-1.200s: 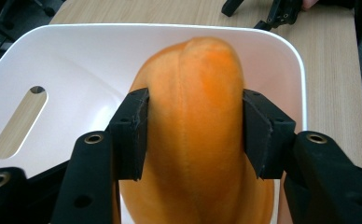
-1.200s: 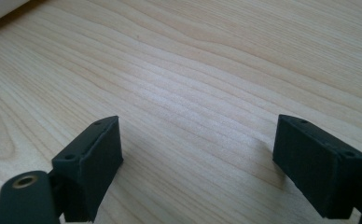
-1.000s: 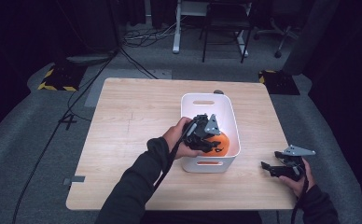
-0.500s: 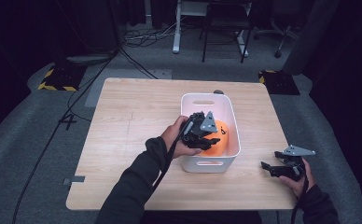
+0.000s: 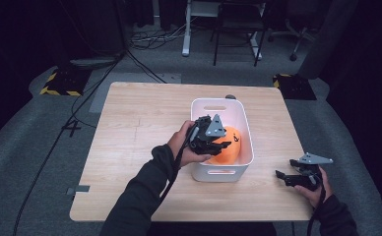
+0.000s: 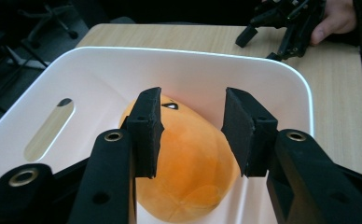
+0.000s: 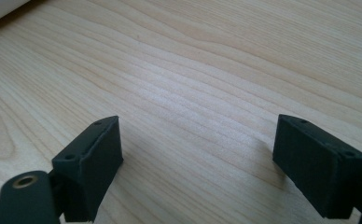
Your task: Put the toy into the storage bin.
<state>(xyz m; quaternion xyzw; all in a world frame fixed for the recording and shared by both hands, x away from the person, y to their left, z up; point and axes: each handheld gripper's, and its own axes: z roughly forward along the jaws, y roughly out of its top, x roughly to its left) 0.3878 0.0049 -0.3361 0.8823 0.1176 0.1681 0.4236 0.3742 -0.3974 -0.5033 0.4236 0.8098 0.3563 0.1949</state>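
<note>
Orange plush toy (image 5: 226,146) lies inside the white bin (image 5: 199,108) at the table's right-centre, resting toward the bin's near half. Left gripper (image 5: 209,140) hangs right over it, inside the bin's rim; in the left gripper view its jaws stand partly open, one pad (image 6: 146,128) on each side of the plush (image 6: 188,163), with the toy's bulk below and just beyond the pads. Nothing looks pinched yet; actual contact can't be told. Plush's long axis runs roughly along the jaws' line of sight, so the pads bracket its narrower width, which looks like the right orientation for a pinch. Right gripper (image 5: 297,177) rests low by the table's (image 5: 130,123) near right edge, well apart from the bin, jaws spread wide over bare wood and holding nothing. Left is clearly the nearer hand; likely next step is drop slightly and close.
</note>
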